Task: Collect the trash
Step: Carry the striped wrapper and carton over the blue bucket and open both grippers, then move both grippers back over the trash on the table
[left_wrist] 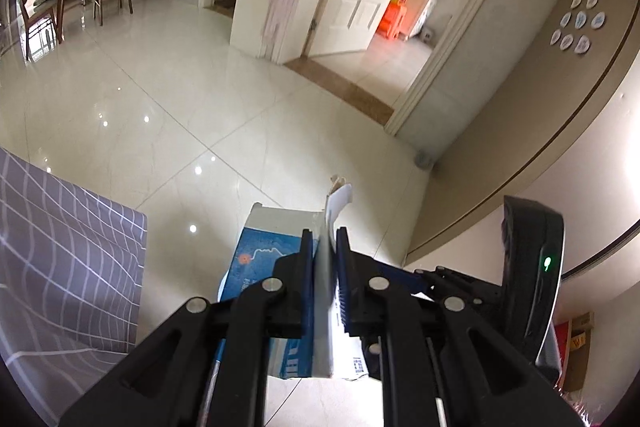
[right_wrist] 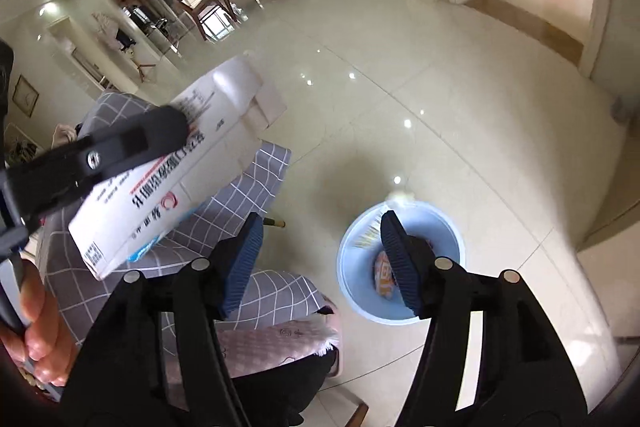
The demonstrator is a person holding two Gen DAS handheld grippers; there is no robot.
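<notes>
our left gripper [left_wrist: 325, 233] is clenched on a blue and white carton [left_wrist: 276, 251], its pads pinching one thin wall near the torn-open end, so the box hangs off the jaws above the floor. in the right wrist view the same carton [right_wrist: 176, 167] juts out over the checked cloth [right_wrist: 256, 183], tilted, printed side up. our right gripper [right_wrist: 322, 227] is released, jaws wide apart with nothing between them, and it hangs over the pale blue bin [right_wrist: 400, 223], which stands on the tiled floor [right_wrist: 440, 107] just beside the cloth-covered seat and already holds some wrappers.

we judge the carton light, empty and fairly stiff, though a single wall will flex and crease under the pads. glossy card can slip, so a hold across two faces near a corner would be surer.
</notes>
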